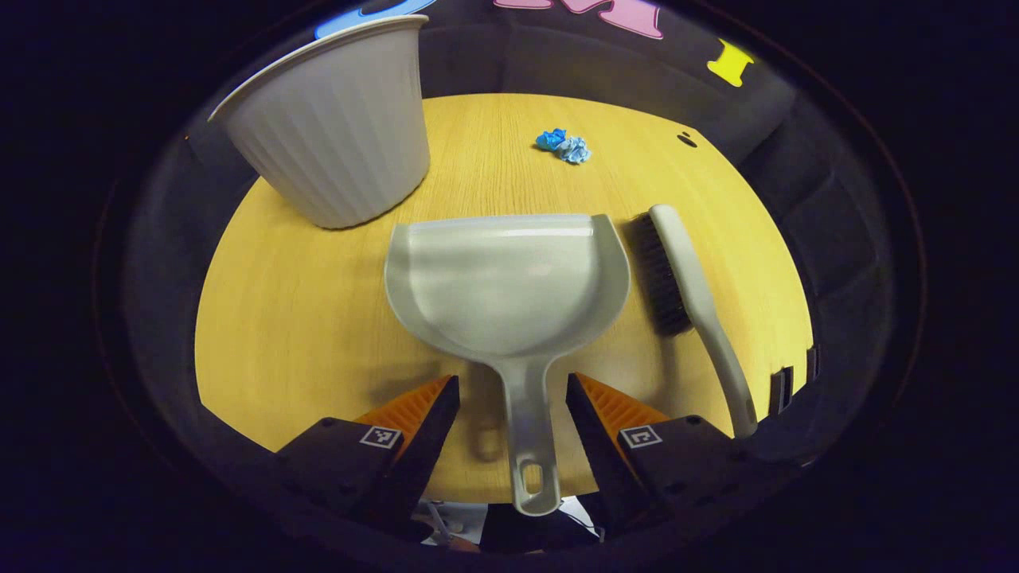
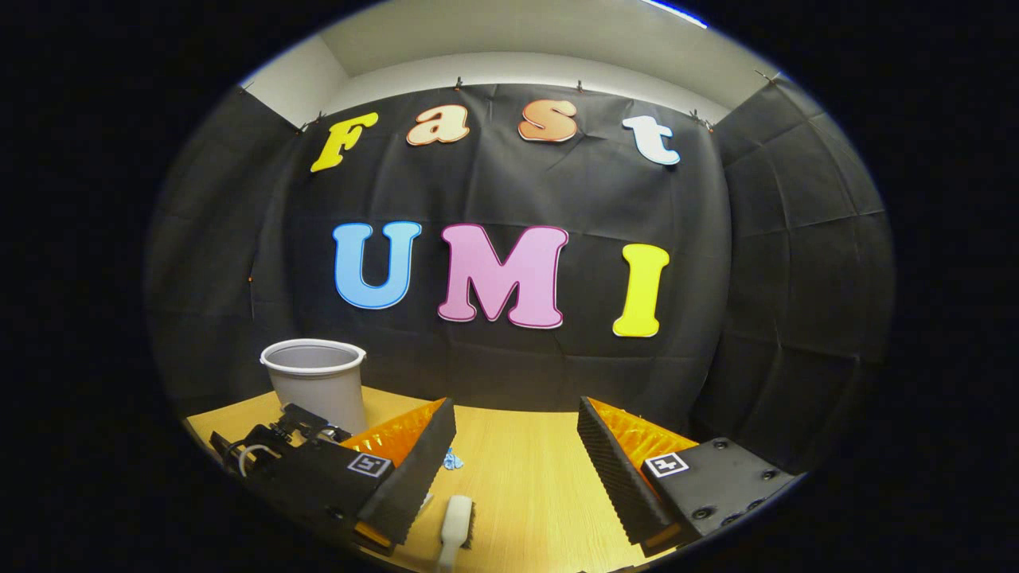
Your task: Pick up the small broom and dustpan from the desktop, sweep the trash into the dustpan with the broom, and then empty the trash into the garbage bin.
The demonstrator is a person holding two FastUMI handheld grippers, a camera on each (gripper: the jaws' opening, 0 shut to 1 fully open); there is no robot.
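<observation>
In the left gripper view, the left claw [image 1: 512, 414] is spread apart with the dustpan's handle [image 1: 532, 434] running straight down the gap between its two fingers, touching neither as far as I can see. The dustpan [image 1: 506, 282] lies flat on the counter [image 1: 302, 318], its long axis in line with the claw's reach, the scoop ahead and the hanging-hole end nearest. Just right of the scoop lies the broom [image 1: 694, 298], roughly parallel with it, bristles toward the dustpan and handle trailing back toward the claw's right side. The trash [image 1: 564, 146] (a small crumpled blue wad) sits well ahead, beyond the scoop's front lip, and the bin [image 1: 334, 119] stands ahead and to the left.

In the right gripper view, the right claw [image 2: 516, 458] is also spread, holding nothing, pointed more at the wall than down. The broom [image 2: 455, 519] lies below and slightly left of its gap, probably handle nearest, though the edge distortion makes that uncertain. The left claw [image 2: 302, 461] shows off to its left, with the bin [image 2: 315, 382] behind it.

The left claw is the nearer one for the dustpan: it should only need to close.
</observation>
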